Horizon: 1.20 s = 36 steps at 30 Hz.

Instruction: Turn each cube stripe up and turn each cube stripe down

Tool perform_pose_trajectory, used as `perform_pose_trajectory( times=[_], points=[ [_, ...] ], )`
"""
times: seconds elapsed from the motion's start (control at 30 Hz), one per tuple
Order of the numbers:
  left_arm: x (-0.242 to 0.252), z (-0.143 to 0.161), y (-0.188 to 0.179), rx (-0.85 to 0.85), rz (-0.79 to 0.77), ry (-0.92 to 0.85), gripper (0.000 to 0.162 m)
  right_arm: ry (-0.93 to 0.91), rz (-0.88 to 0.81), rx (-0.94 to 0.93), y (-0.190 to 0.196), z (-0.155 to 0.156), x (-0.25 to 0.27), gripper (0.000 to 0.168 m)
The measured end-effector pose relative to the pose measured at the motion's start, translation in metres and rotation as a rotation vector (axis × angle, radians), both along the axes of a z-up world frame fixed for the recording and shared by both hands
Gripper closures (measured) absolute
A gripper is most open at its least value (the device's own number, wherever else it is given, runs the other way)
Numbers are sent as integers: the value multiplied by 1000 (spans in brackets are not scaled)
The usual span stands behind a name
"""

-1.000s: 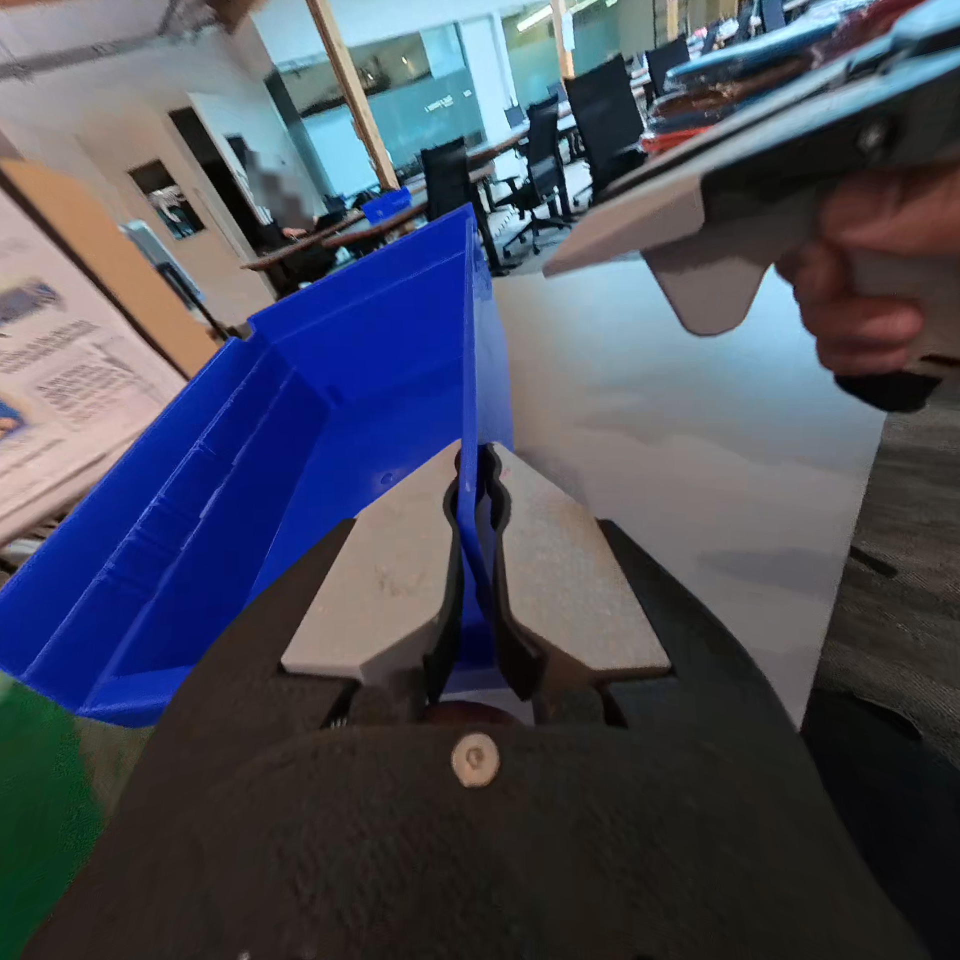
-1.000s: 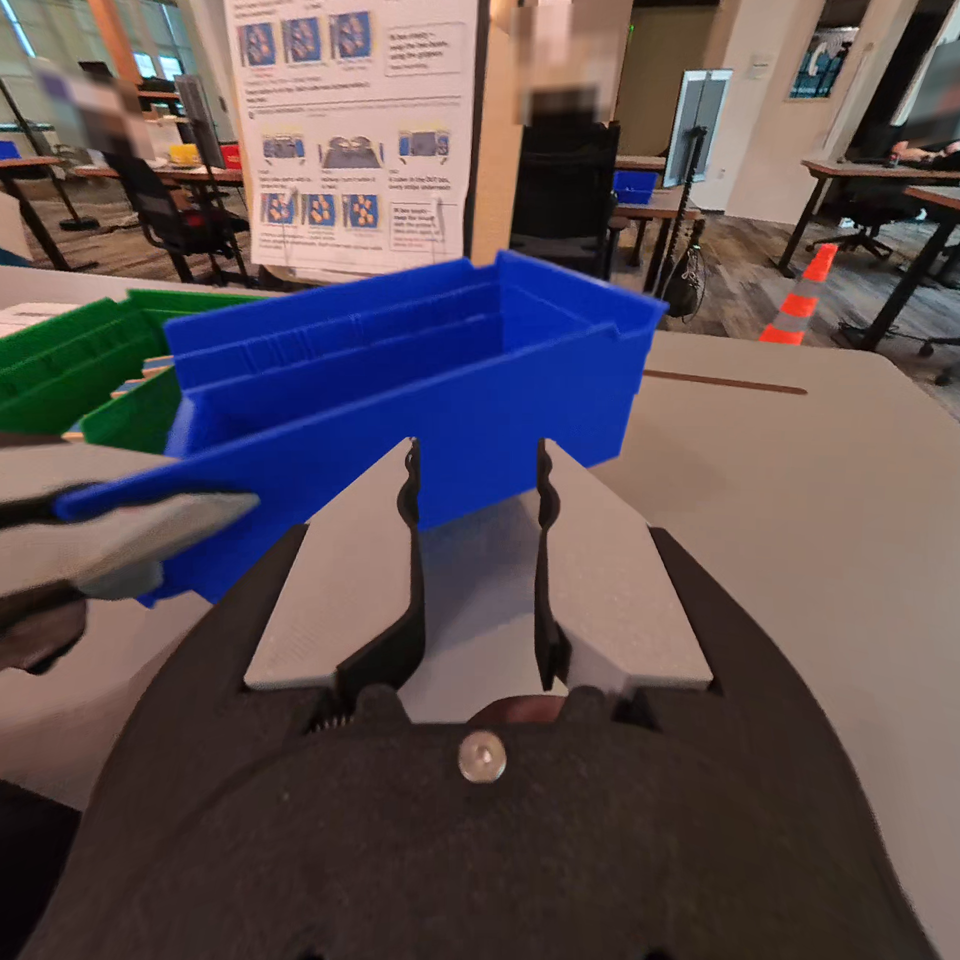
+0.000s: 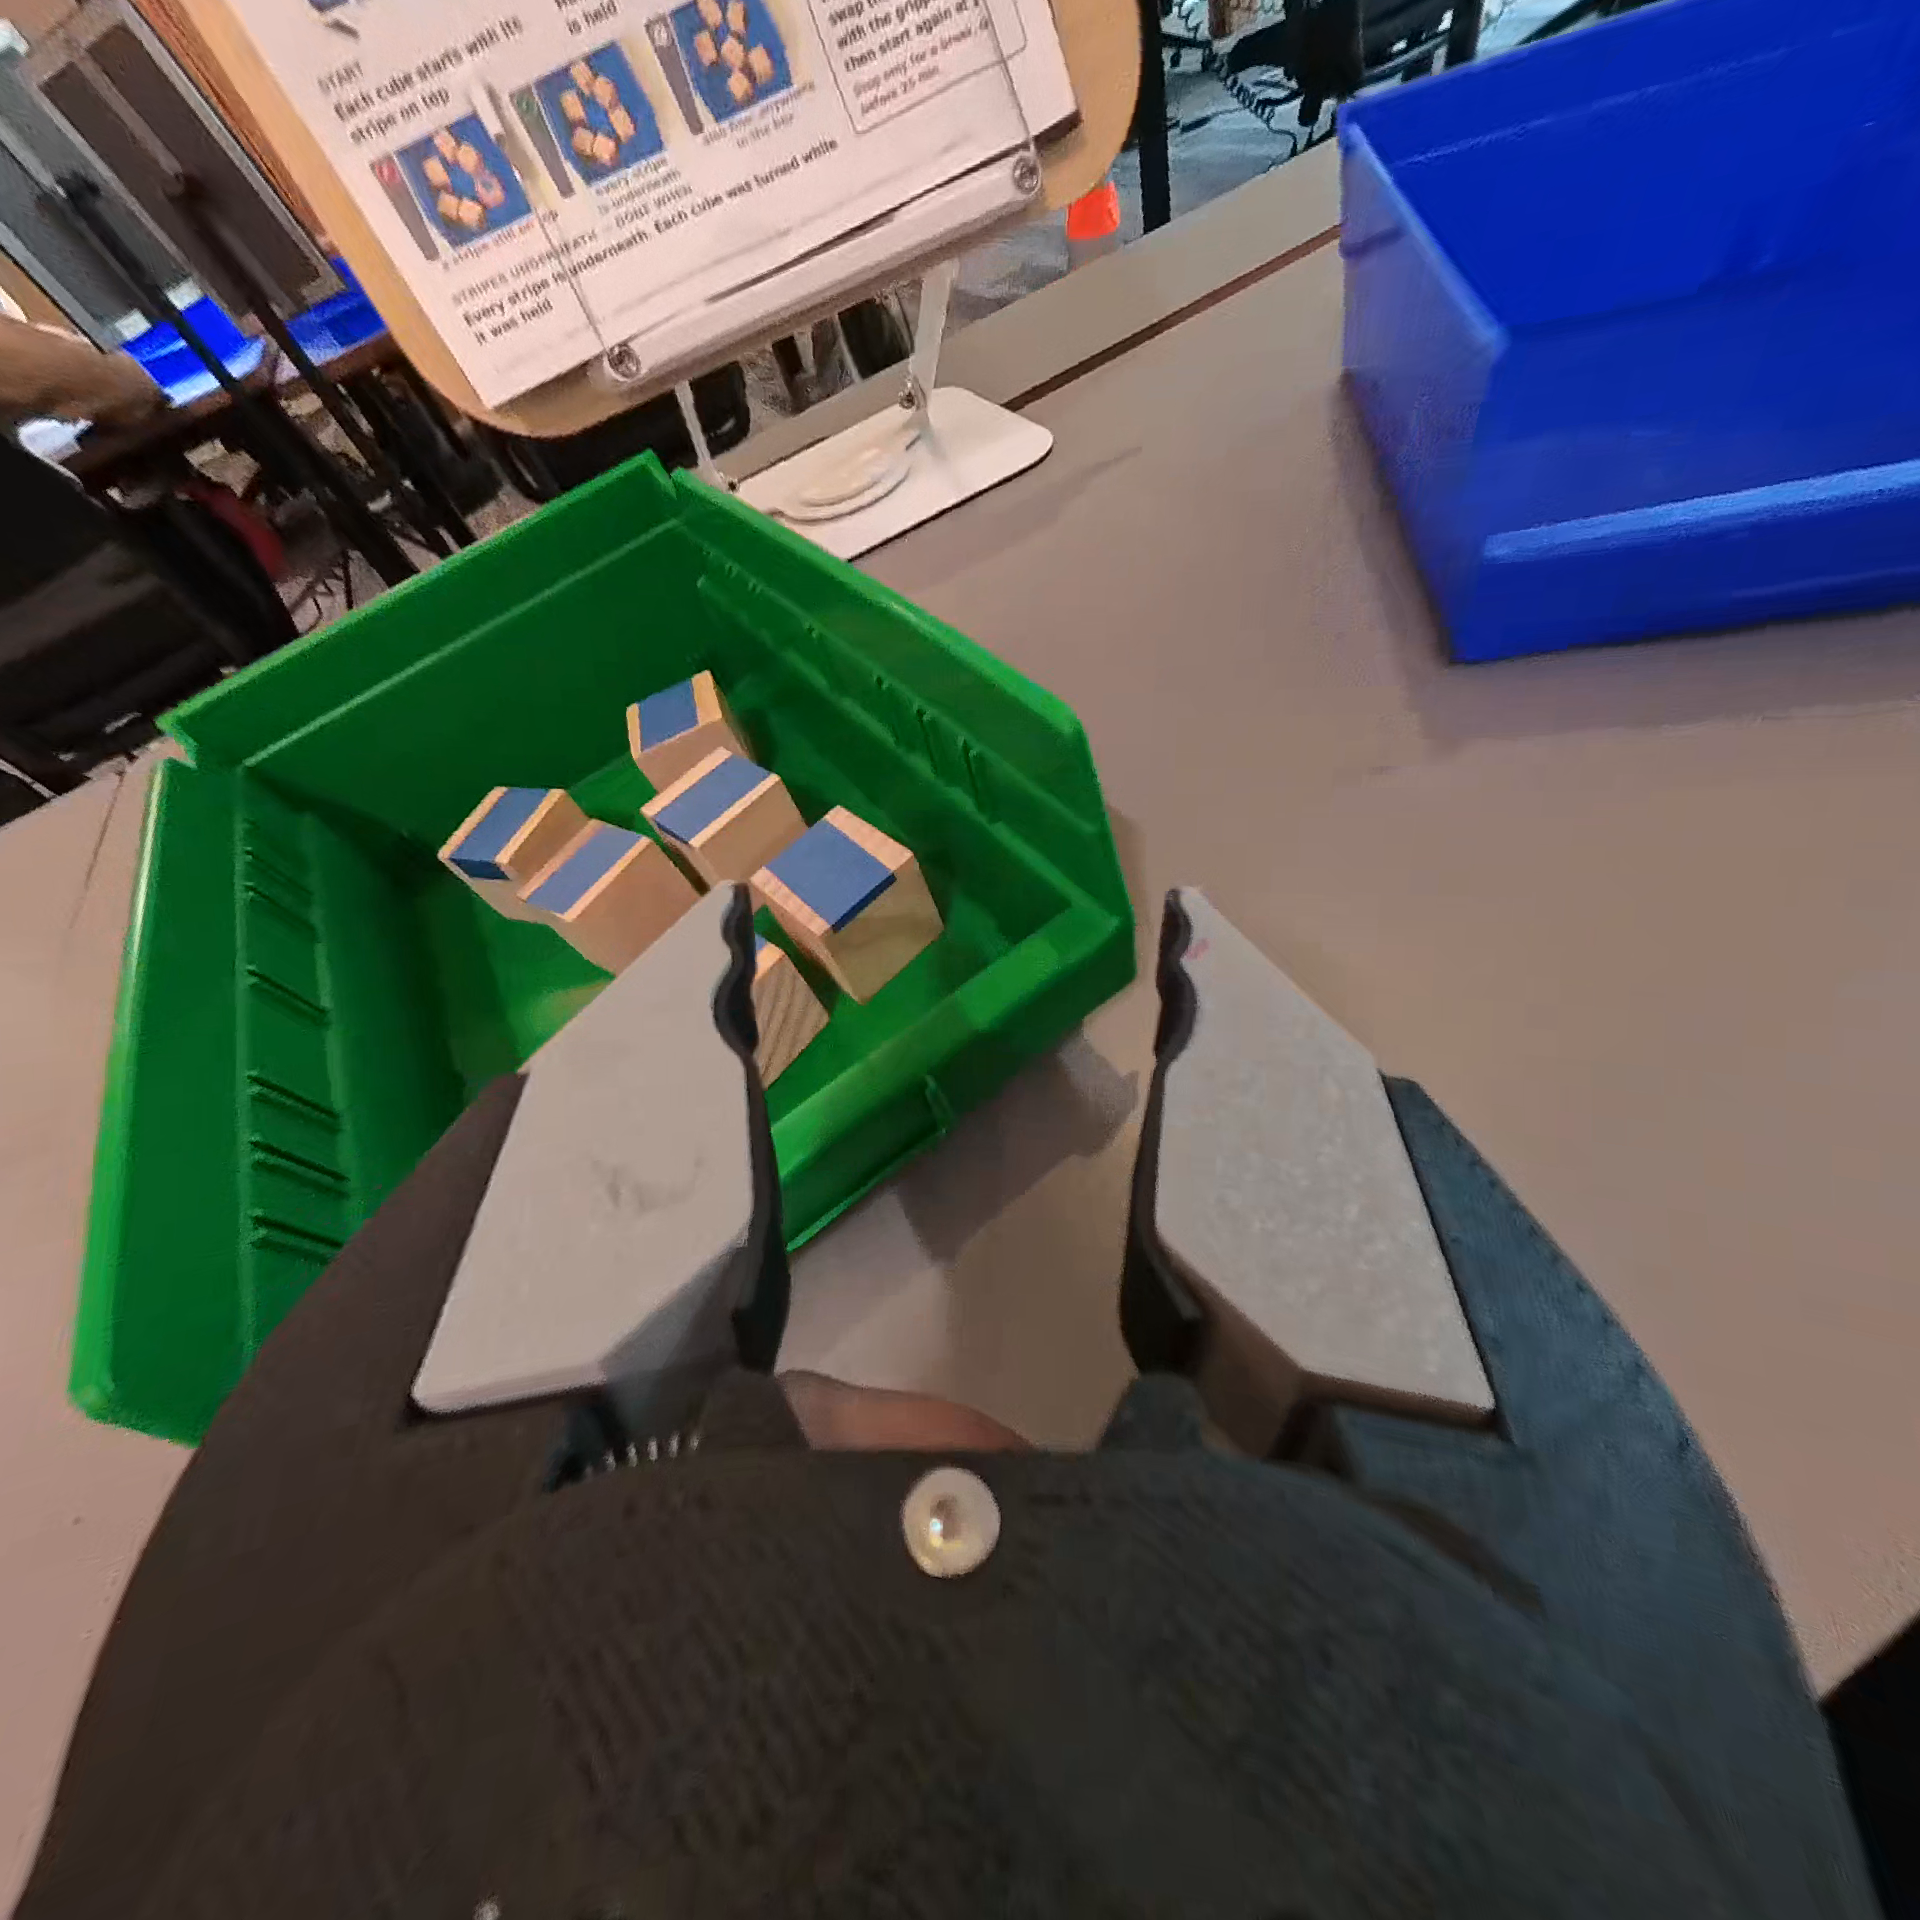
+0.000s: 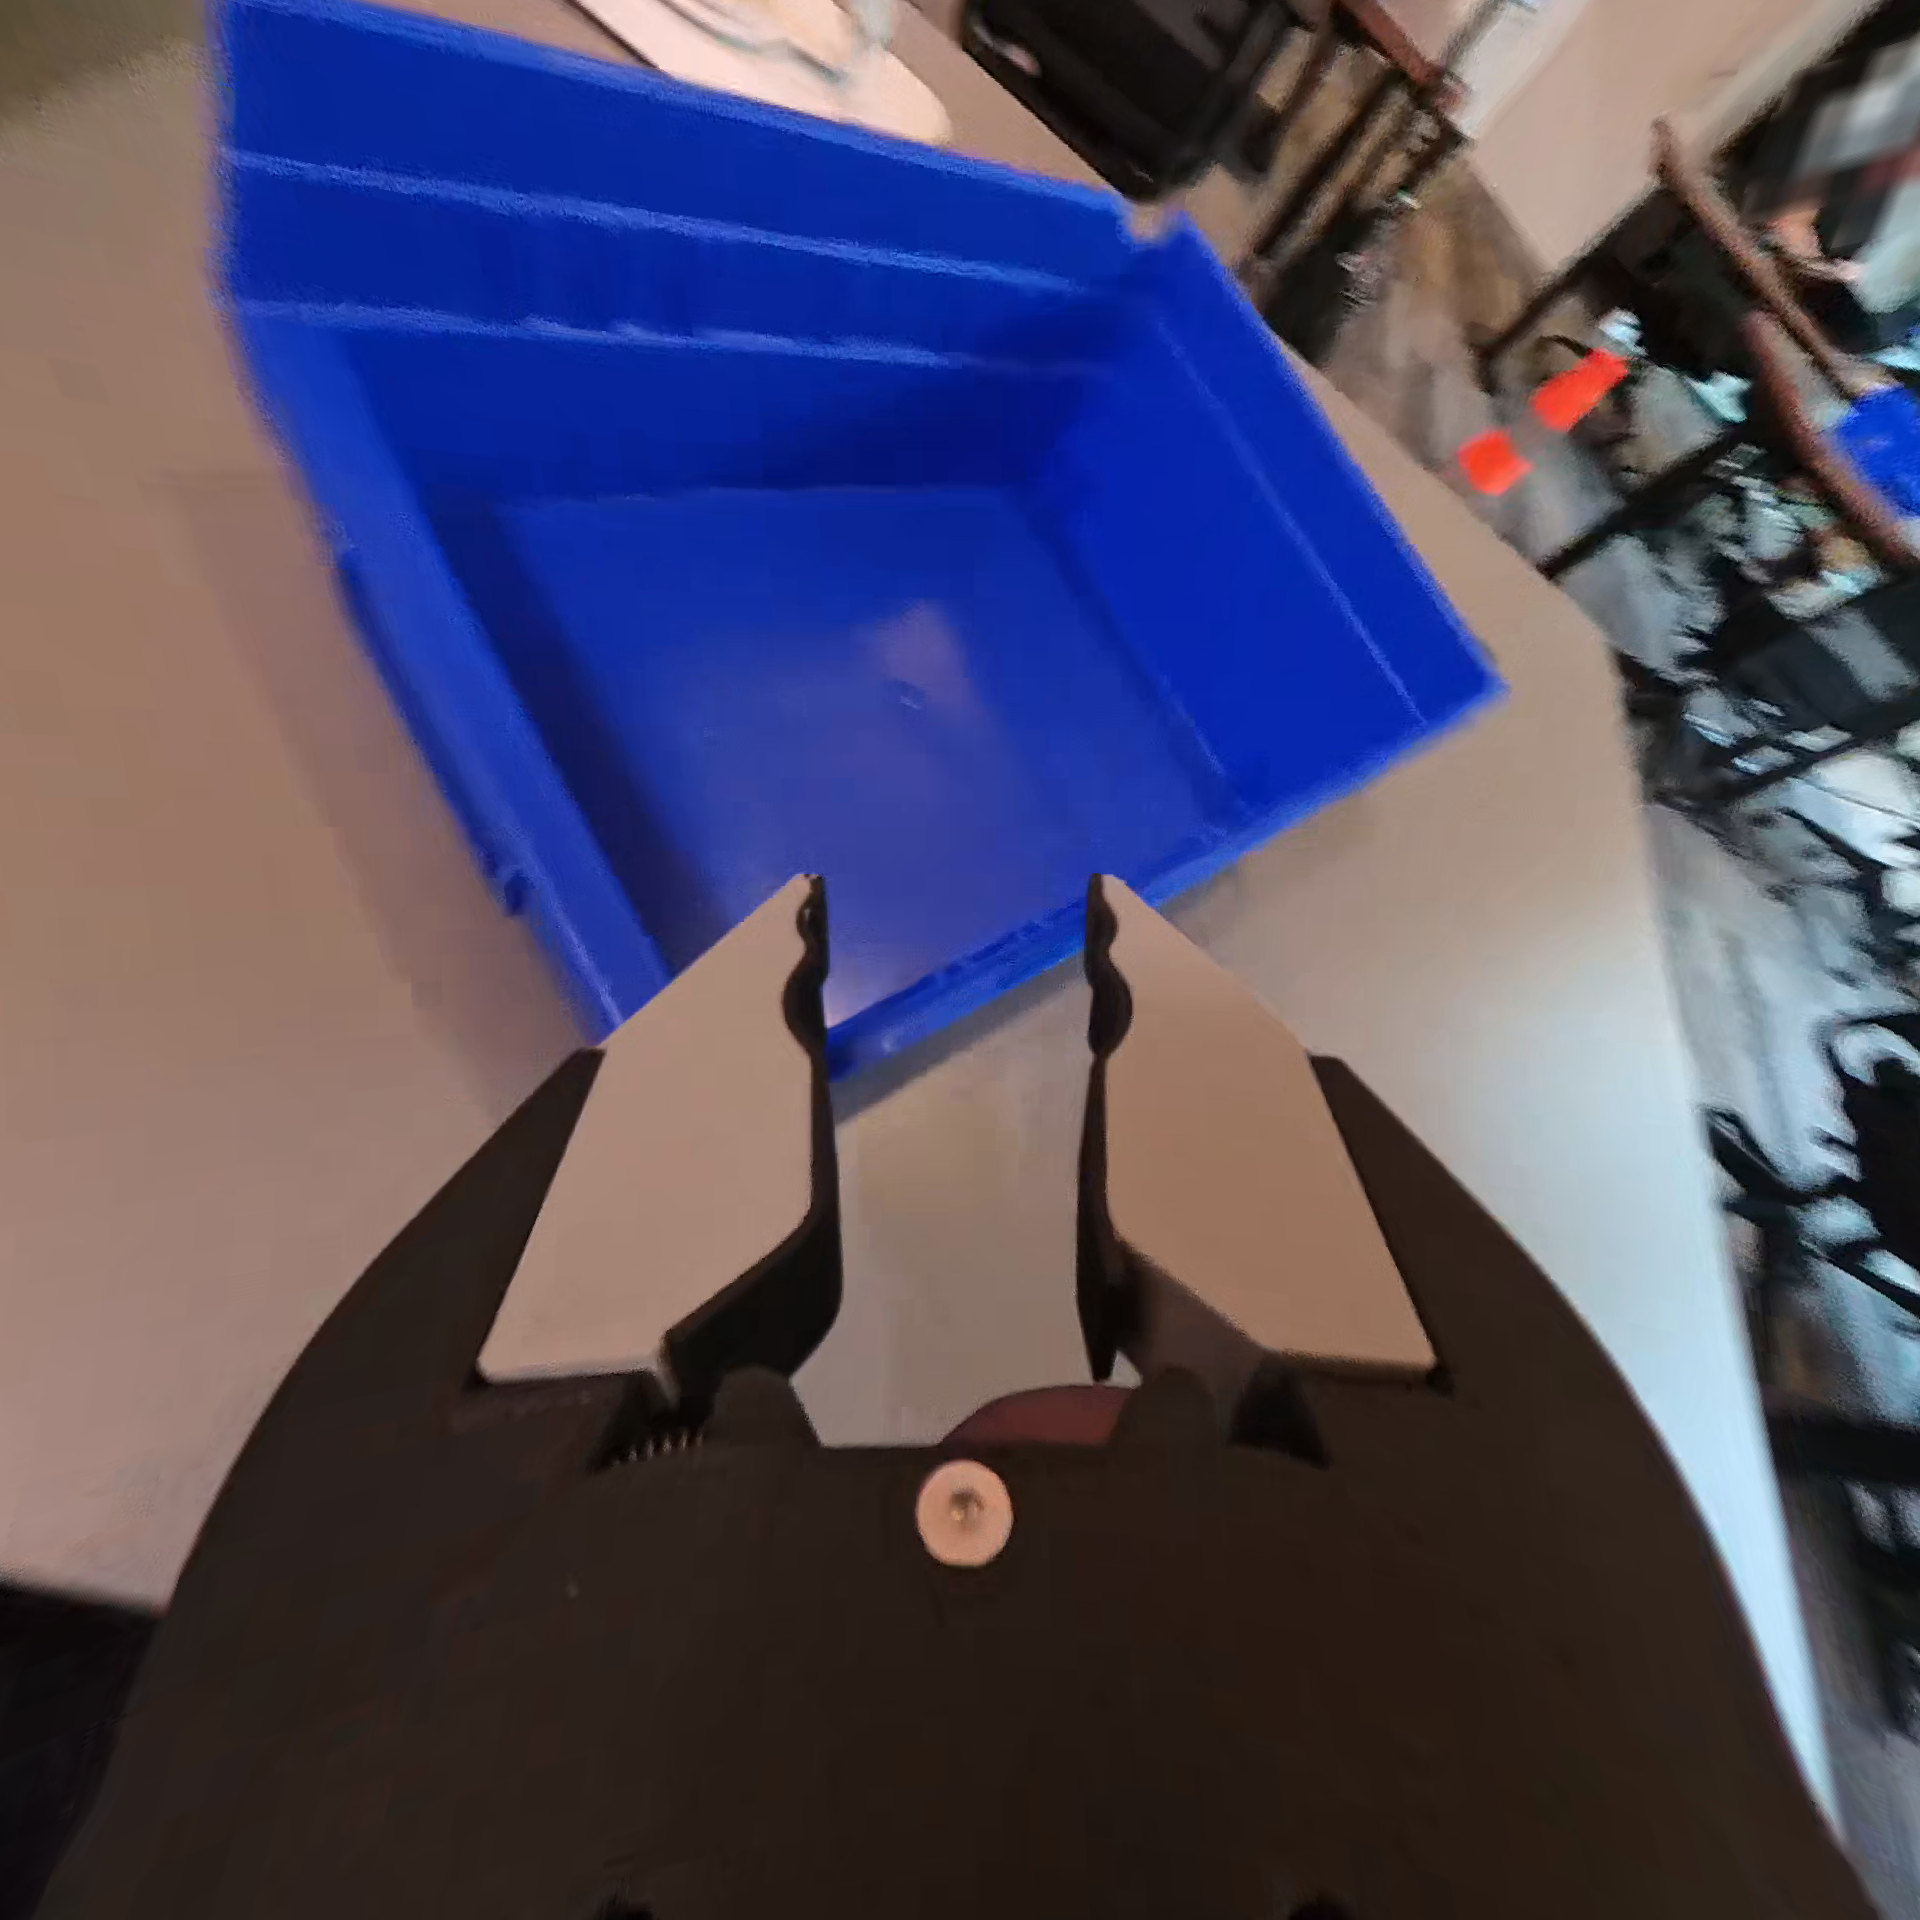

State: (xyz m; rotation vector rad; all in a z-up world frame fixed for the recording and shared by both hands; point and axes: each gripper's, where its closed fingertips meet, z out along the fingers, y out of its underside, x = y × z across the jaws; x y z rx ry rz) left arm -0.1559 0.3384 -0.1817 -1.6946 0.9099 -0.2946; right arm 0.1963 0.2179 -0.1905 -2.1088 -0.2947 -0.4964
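Cubes (image 3: 717, 842) before left hand-held gripper (image 3: 951, 935)

Open-plan office used as a test area: grey worktable (image 3: 1351, 935) carrying plastic storage bins, an instruction board (image 3: 665, 177) on a stand at its far edge, desks (image 4: 1714, 260) beyond.

Cubes (image 3: 727, 831) lie clustered in the left bin (image 3: 312, 1039) on the table (image 3: 1455, 935); the right bin (image 3: 1662, 416) sits well apart, a sign stand (image 3: 894, 457) behind them.
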Motion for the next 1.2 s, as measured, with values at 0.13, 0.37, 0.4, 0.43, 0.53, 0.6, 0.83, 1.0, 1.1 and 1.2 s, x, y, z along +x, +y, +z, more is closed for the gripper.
perform_pose_trajectory(
  times=[0.13,0.37,0.4,0.43,0.53,0.6,0.83,1.0,1.1,1.2],
  points=[
    [11,-5,4,9,-1,-10,85,-8,-204,-22,-14,3,80,122],
    [39,-14,43,71,101,65,88,261,47,97,5,16,-19,113],
    [41,-18,48,69,104,79,90,239,40,109,11,13,-29,136],
    [45,-20,50,57,86,66,100,177,13,120,16,10,-30,147],
    [45,-26,53,45,84,92,142,67,-105,134,25,5,-16,139],
    [25,-25,61,124,174,181,151,176,-62,183,21,16,-25,131],
    [-43,-25,72,22,277,6,160,337,137,183,9,25,-73,104],
    [-55,-24,61,33,335,-26,160,309,39,95,32,-13,-48,138],
    [-56,-24,58,47,387,-68,161,244,-39,104,34,-14,-25,161],
    [-45,-23,55,79,359,-29,161,174,-102,131,34,-13,-5,166]
  ],
)
